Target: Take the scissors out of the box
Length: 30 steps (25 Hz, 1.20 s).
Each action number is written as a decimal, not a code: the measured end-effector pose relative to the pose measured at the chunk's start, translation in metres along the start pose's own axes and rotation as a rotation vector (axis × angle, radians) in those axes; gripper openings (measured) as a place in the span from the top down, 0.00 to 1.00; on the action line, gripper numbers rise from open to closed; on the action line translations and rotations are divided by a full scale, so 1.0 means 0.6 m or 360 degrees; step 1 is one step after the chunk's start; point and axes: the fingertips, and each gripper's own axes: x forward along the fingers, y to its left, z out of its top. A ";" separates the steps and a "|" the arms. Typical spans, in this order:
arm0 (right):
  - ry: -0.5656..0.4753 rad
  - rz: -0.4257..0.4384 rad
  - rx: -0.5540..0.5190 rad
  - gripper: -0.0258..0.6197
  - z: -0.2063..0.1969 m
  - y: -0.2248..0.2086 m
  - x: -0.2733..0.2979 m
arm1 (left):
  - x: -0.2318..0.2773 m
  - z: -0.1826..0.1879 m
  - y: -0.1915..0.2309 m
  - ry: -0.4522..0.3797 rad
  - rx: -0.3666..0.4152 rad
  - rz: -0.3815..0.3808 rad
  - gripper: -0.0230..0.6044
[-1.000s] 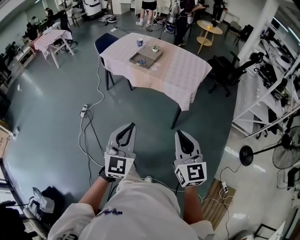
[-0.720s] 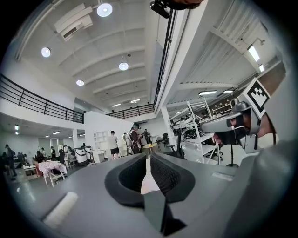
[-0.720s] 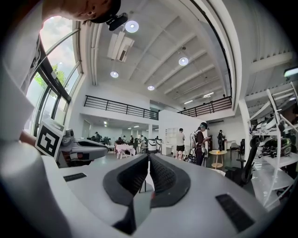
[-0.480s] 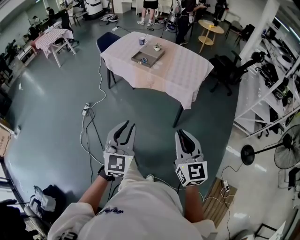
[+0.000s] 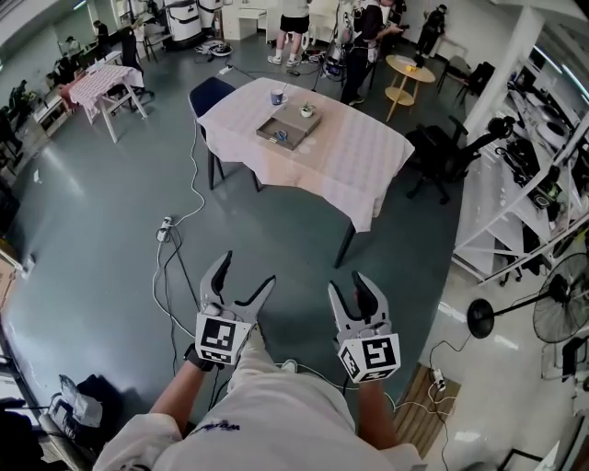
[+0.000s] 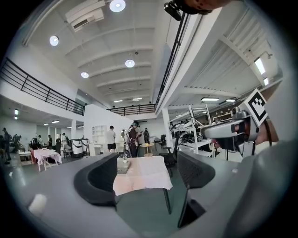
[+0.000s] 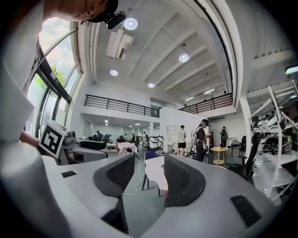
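A shallow grey box lies on a table with a pale cloth, far across the floor from me. A small blue item shows inside it; whether it is the scissors I cannot tell. Both grippers are held level in front of my body, far short of the table. My left gripper stands wide open, its jaws just having opened, with nothing between them. My right gripper is partly open, also just opened, and empty. In the left gripper view the table and box show between the jaws of the left gripper.
A mug and a small cup stand by the box. A blue chair sits at the table's far left. A white cable runs over the floor. A black office chair, shelving and a fan are at the right. People stand behind.
Both grippers' jaws have spread apart, the left much wider than the right. Both grippers sit lower in the head view than before.
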 end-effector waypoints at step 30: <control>0.0100 -0.0036 0.0110 0.28 0.012 -0.087 0.318 | 0.195 -0.018 0.263 0.0000 -0.0071 0.0039 0.19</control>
